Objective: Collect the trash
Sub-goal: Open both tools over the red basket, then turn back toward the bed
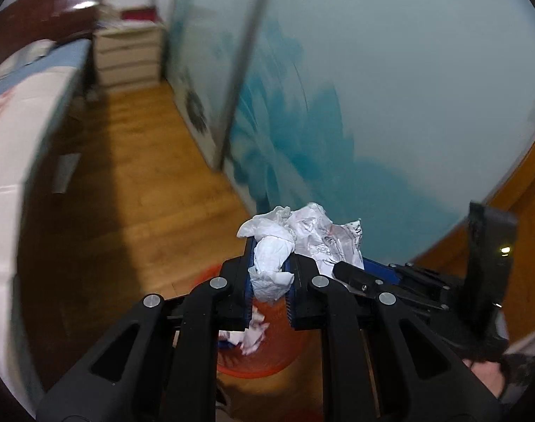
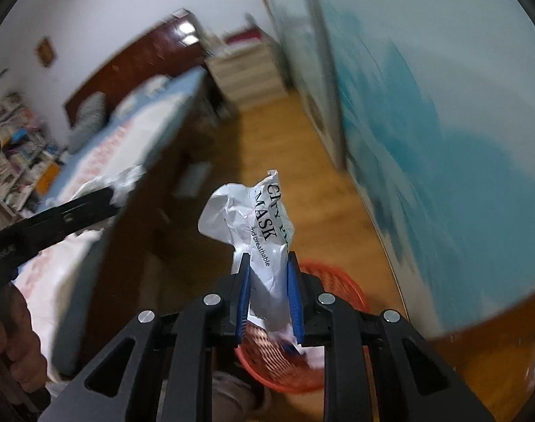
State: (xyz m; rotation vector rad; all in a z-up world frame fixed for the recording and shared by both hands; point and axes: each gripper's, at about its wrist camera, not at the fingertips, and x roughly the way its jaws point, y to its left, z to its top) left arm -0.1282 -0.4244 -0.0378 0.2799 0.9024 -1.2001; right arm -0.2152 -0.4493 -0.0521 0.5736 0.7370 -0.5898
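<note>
My left gripper (image 1: 270,274) is shut on a crumpled white tissue (image 1: 271,256). It hangs above a round orange basket (image 1: 285,362) that stands on the wooden floor with some paper scraps (image 1: 251,334) inside. My right gripper (image 2: 267,281) is shut on a crumpled white mask wrapper (image 2: 253,218) printed "MASK". It is above the orange basket's (image 2: 341,281) near rim. In the left wrist view the right gripper (image 1: 352,267) shows just to the right with its wrapper (image 1: 329,235). In the right wrist view the left gripper (image 2: 113,193) shows at the left.
A bed (image 2: 120,140) with a blue and white cover runs along the left. A blue-patterned sliding wardrobe door (image 1: 373,105) lines the right. A white drawer unit (image 1: 127,52) stands at the far end of the wooden floor (image 1: 134,176). Shelves of books (image 2: 18,140) stand far left.
</note>
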